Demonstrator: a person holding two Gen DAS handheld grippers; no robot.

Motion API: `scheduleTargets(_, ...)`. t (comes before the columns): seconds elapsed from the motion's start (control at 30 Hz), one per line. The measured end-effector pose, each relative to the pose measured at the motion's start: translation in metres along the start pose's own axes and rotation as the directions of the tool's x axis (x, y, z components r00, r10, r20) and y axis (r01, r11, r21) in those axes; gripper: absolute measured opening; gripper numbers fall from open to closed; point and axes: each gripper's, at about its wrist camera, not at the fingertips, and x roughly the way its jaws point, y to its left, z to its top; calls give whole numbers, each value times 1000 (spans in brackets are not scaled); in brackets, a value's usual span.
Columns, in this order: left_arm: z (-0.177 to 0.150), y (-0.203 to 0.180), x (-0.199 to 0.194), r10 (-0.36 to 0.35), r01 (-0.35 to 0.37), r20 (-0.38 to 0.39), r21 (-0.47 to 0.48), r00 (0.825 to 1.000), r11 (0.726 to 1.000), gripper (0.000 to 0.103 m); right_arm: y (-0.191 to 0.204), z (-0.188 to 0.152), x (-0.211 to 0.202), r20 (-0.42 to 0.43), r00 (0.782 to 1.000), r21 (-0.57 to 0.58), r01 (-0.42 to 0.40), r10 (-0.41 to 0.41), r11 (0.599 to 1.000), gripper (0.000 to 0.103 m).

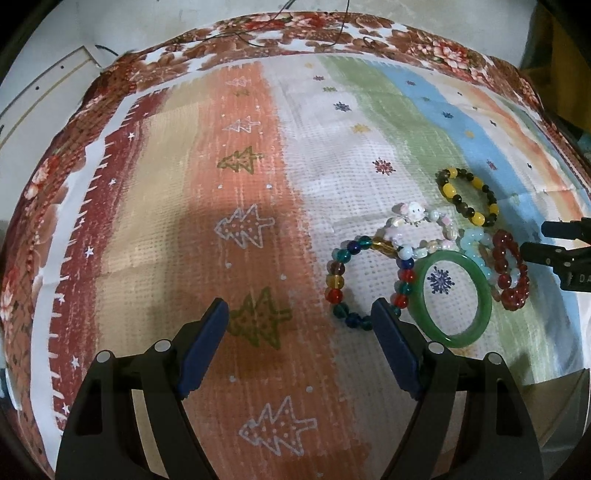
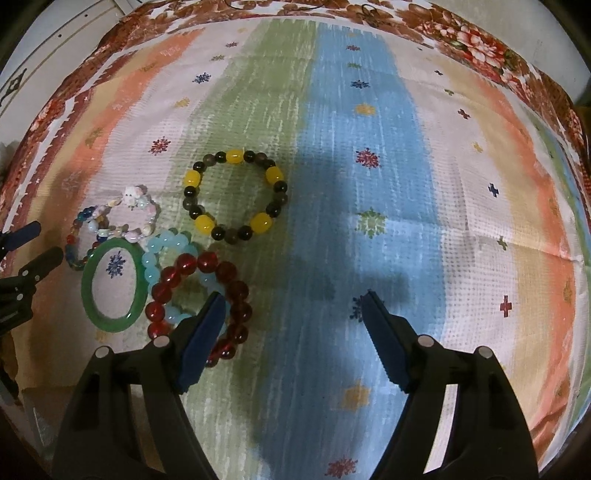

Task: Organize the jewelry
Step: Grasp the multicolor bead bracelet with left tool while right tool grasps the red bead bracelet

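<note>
Several bracelets lie bunched on a striped mat (image 1: 258, 177). In the left wrist view they sit at the right: a multicolour bead bracelet (image 1: 334, 275), a green bangle (image 1: 484, 306), a pink charm bracelet (image 1: 415, 214), a yellow-and-dark bead bracelet (image 1: 448, 190), a light blue one (image 1: 471, 240) and a red one (image 1: 513, 291). My left gripper (image 1: 301, 306) is open with only bare mat between its fingers; its right finger stands just in front of the multicolour bracelet. My right gripper (image 2: 293, 297) is open, its left finger over the red bracelet (image 2: 184, 264), which overlaps the light blue one (image 2: 162, 240).
A floral cloth (image 1: 258, 29) borders the mat, with thin dark wires (image 1: 340, 33) at its far edge. A pale board (image 1: 44, 92) shows beyond the left corner. The right gripper (image 1: 546, 242) and left gripper (image 2: 37, 243) flank the bracelet pile.
</note>
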Motion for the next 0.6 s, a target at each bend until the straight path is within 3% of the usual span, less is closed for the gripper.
scheduleTargets(0.37,3,-4,15,-5,6,-13,30,1000,1000,78,-1,8,10,-5,1000,2,8,-8,1000,75)
scheduleTargets(0.6,5,-6,24,9,-8,-7,49,1000,999,70,6,9,22,-34,999,-39,12,-14,999,67)
